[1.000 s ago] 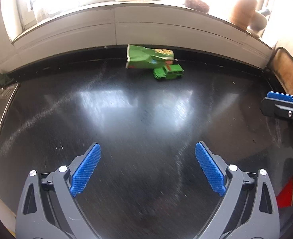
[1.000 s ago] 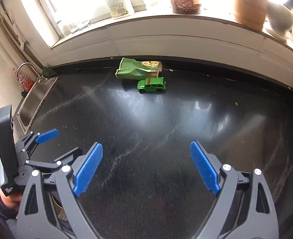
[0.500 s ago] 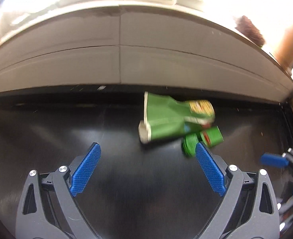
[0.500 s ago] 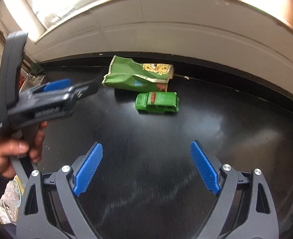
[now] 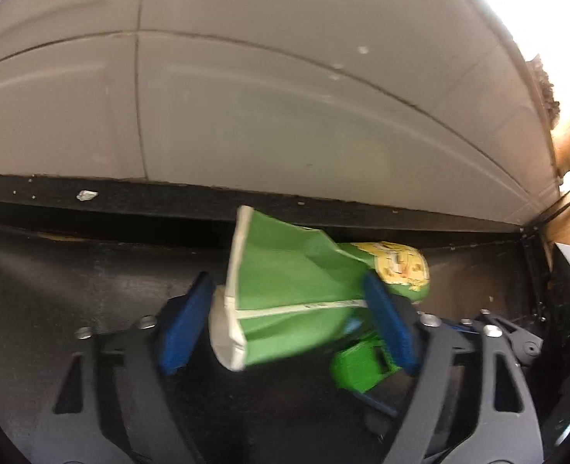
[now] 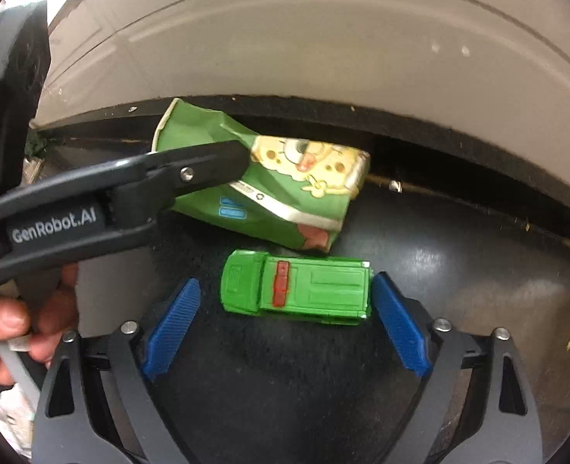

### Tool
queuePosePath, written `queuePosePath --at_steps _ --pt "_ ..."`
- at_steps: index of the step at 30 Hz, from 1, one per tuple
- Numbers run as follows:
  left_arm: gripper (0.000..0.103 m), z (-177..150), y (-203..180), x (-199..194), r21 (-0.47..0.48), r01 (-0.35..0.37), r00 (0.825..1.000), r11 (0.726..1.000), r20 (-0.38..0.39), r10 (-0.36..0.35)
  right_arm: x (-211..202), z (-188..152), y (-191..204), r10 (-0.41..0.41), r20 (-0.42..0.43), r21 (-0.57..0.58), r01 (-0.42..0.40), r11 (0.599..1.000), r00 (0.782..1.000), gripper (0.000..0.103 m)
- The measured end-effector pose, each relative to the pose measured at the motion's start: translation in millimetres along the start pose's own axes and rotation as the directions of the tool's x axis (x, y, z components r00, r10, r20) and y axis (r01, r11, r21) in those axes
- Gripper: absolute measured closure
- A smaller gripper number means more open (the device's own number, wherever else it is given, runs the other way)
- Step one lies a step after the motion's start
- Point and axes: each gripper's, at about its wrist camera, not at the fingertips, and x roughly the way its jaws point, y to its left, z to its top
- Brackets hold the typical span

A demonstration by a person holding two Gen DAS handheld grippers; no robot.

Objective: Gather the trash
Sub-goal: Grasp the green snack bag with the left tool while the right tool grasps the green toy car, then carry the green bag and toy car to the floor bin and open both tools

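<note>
Two grippers: both are now low over the black counter (image 6: 459,270), much closer to the things than one second ago.
Left gripper (image 5: 288,321): jaws are closing around the crushed green carton (image 5: 285,290); the left pad is just beside the white end, the right pad is at the printed end; I cannot tell if they press yet.
Right gripper (image 6: 285,324): jaws are closing, the green toy car (image 6: 296,286) is between the blue pads, not pressed.
Carton place: at the foot of the grey wall (image 6: 323,38), before it was far ahead.
Toy car place: just in front of the carton.
Hand (image 6: 10,324): holds the left gripper handle, at the left edge.
</note>
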Motion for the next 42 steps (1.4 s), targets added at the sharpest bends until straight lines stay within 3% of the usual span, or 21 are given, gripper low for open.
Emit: queuePosePath --at_steps 1,4,10,19,28,35,42 --pt "0.06 -0.8 -1.8 -2.6 0.007 -0.01 1.0 1.0 0.011 0.01 -0.9 -3.0 0.2 0.01 0.001 -0.001 -0.01 1.0 1.0 0.028" --pt "0.078 -2.0 -4.4 -15.3 -0.011 0.008 1.0 1.0 0.022 -0.008 -7.3 -13.1 -3.3 0.017 0.003 0.0 -0.017 1.0 1.0 0.028" --pt "0.093 -22.5 -25.9 -56.5 0.017 -0.012 0.998 1.0 0.06 0.011 -46.1 -38.1 -10.6 0.019 0.024 0.002 -0.019 1.0 1.0 0.028" --pt "0.098 -83.5 -70.9 -124.9 0.05 -0.119 0.989 0.992 0.098 0.113 -123.2 -83.1 0.8 0.023 0.086 -0.034 -0.02 0.999 0.996 0.028" --pt "0.098 -164.3 -87.0 -191.7 0.027 -0.228 0.967 0.973 0.119 0.224 -177.3 -123.1 12.3 0.043 0.125 -0.087 -0.032 0.996 0.991 0.028" --pt "0.098 -191.2 -89.5 -213.6 -0.006 -0.275 0.952 0.961 0.141 0.273 -202.7 -154.1 19.6 0.059 0.133 -0.116 -0.043 0.992 0.989 0.028" --pt "0.098 -207.7 -82.6 -248.8 -0.042 -0.341 0.919 0.939 0.193 0.343 -209.5 -149.1 54.3 0.104 0.145 -0.2 -0.074 0.977 0.984 0.028"
